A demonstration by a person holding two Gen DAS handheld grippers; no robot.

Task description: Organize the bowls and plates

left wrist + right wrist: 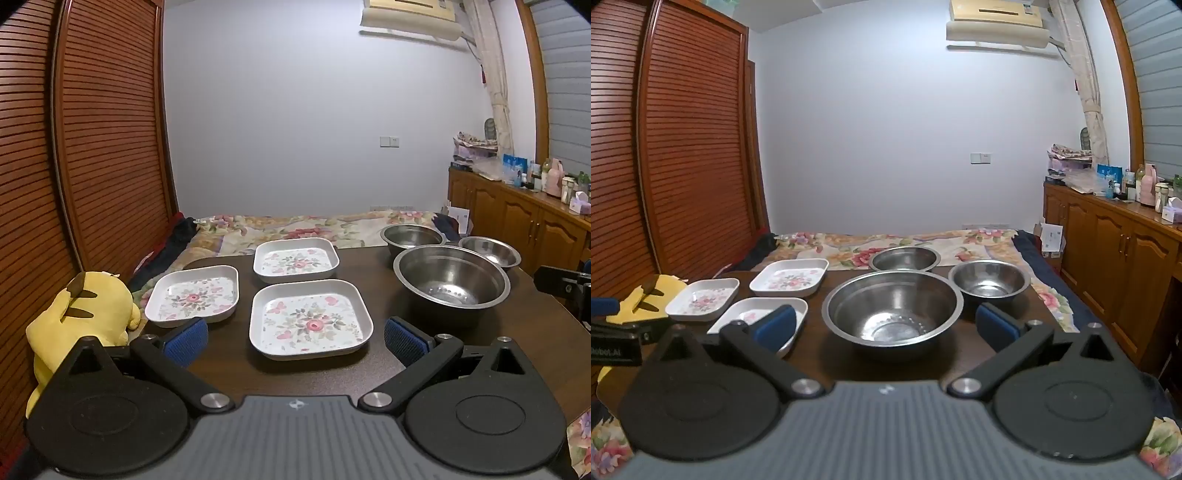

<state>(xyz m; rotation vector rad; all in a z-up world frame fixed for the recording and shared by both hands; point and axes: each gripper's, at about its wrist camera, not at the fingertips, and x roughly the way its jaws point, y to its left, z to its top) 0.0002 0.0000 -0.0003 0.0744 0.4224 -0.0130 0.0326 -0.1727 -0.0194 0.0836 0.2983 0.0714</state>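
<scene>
Both grippers are seen with jaws spread wide and nothing held between the blue ribbed pads. Left gripper [295, 341] is positioned above the near edge of the dark brown wooden table [424, 354], with the nearest white square floral-patterned plate [310, 319] framed in the gap between its pads but not touched. Right gripper [886, 326] is positioned likewise, with the large round stainless-steel bowl [892, 308] framed between its pads, no contact being visible.

Three plates are recorded on the left half of the table, all lying flat and apart from one another: the nearest one, a second white square floral plate [192, 295] to its left near the table edge, and a third white square floral plate [295, 260] behind it. Three bowls are recorded on the right half, all upright: the large one, a medium steel bowl [988, 282] just behind and to its right, and a small steel bowl [905, 258] at the far edge. Whether the bowl rims touch cannot be told. No item is stacked on another.

A yellow plush toy [81, 317] is noted beside the left edge of the table. A bed with a floral cover [295, 229] is noted beyond the far edge.
</scene>
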